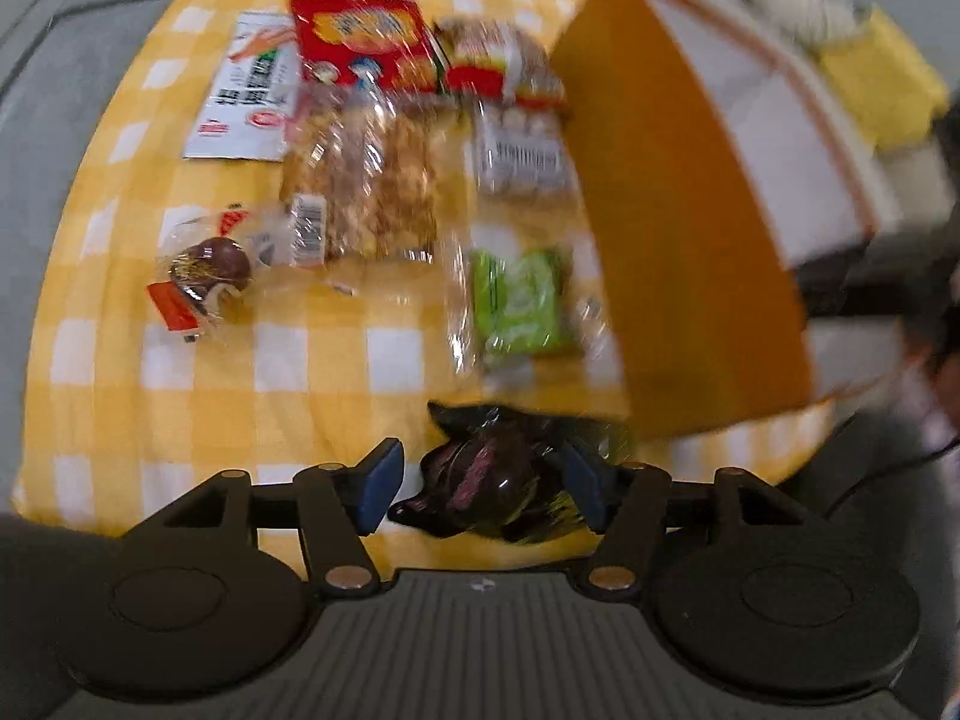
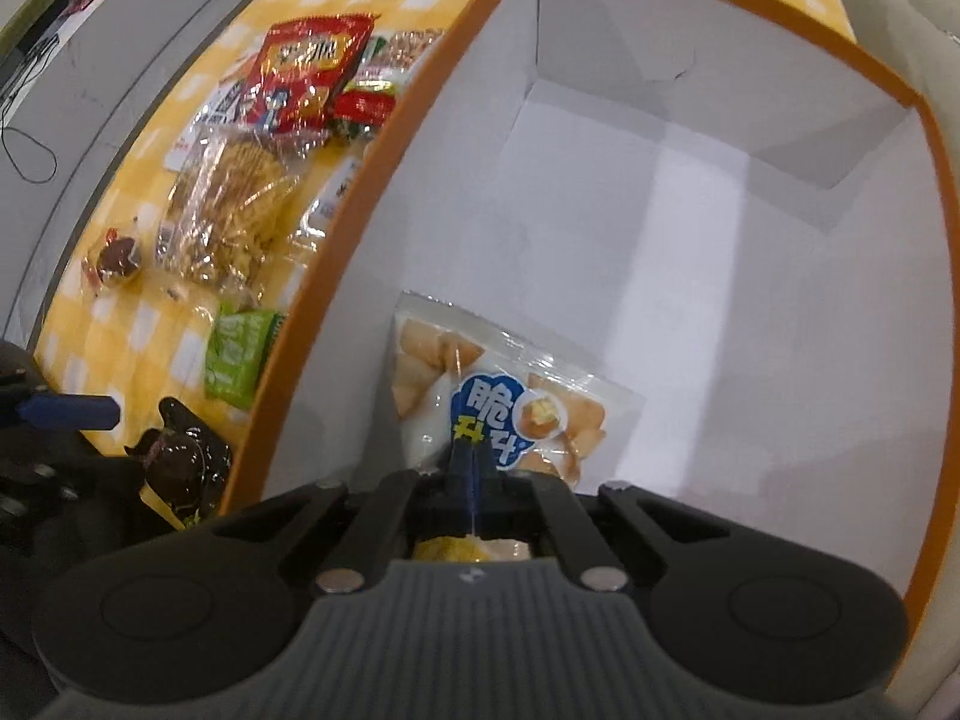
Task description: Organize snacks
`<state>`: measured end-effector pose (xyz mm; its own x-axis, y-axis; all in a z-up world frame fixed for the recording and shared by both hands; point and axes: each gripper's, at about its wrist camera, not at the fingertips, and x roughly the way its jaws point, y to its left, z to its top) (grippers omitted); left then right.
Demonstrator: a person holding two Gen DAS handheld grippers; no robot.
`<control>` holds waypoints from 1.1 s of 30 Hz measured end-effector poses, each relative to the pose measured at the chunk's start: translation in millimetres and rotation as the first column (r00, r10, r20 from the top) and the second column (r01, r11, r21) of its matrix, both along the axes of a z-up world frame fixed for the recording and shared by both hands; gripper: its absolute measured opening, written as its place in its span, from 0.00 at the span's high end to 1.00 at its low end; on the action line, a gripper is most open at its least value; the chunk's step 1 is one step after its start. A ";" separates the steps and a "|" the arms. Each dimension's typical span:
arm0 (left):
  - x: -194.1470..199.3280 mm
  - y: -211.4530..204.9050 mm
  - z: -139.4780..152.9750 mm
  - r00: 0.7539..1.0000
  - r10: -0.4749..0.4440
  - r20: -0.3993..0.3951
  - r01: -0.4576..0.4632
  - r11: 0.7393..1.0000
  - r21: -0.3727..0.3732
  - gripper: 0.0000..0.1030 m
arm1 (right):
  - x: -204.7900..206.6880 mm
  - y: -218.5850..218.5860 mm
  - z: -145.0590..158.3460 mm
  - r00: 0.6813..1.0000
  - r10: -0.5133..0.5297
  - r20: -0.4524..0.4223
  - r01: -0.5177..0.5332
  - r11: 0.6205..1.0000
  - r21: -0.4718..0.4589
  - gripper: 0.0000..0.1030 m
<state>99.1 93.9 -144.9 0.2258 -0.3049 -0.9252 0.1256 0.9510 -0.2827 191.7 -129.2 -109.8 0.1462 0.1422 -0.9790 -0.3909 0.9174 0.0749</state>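
Observation:
An orange box [image 1: 678, 192] with a white inside [image 2: 690, 192] stands on the yellow checked cloth [image 1: 198, 360]. My right gripper [image 2: 472, 468] is shut on a clear bag of pale biscuits [image 2: 498, 396] and holds it inside the box near the left wall. My left gripper [image 1: 480, 483] is open around a dark shiny snack packet [image 1: 486, 480] lying on the cloth just outside the box; the packet also shows in the right wrist view [image 2: 180, 468]. Its blue pads [image 1: 378, 489] stand either side of the packet, the right one close against it.
Loose snacks lie on the cloth left of the box: a green packet [image 1: 522, 300], a chocolate ball in clear wrap [image 1: 210, 276], a bag of golden puffs [image 1: 366, 180], a red bag [image 1: 366, 42], a white sachet [image 1: 252, 96]. A grey surface surrounds the cloth.

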 end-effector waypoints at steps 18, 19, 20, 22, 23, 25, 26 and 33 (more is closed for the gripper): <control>5.6 -31.9 -19.2 0.997 0.035 -0.063 -0.027 0.991 0.130 0.57 | 16.4 -18.5 -15.3 0.998 -0.056 -0.007 0.057 0.997 0.043 1.00; 7.6 -32.1 -18.6 0.996 0.045 -0.071 -0.035 0.991 0.126 0.58 | 15.0 -19.3 -15.4 0.998 -0.059 -0.003 0.059 0.997 0.046 1.00; 8.5 -30.5 -18.4 0.995 0.055 -0.084 -0.045 0.992 0.116 0.58 | 14.0 -19.9 -15.2 0.998 -0.063 0.000 0.063 0.997 0.051 1.00; 11.1 -24.7 -19.4 0.991 0.079 -0.104 -0.070 0.993 0.093 0.58 | 13.9 -21.4 -15.0 0.998 -0.069 0.003 0.069 0.996 0.060 1.00; 12.0 -21.3 -19.7 0.990 0.087 -0.111 -0.078 0.994 0.081 0.58 | 14.0 -23.0 -15.0 0.997 -0.074 0.002 0.074 0.995 0.066 1.00; 11.5 -14.4 -17.5 0.988 0.102 -0.119 -0.095 0.994 0.061 0.58 | 15.4 -28.2 -15.0 0.995 -0.100 -0.007 0.100 0.991 0.089 1.00; 12.0 -10.9 -15.9 0.986 0.114 -0.122 -0.108 0.993 0.050 0.58 | 16.5 -31.5 -15.0 0.993 -0.118 -0.012 0.119 0.988 0.103 1.00; 12.0 1.7 8.7 0.984 0.158 -0.076 -0.159 0.987 -0.008 0.58 | 6.3 -76.5 -0.2 0.948 -0.317 -0.029 0.310 0.897 0.316 0.96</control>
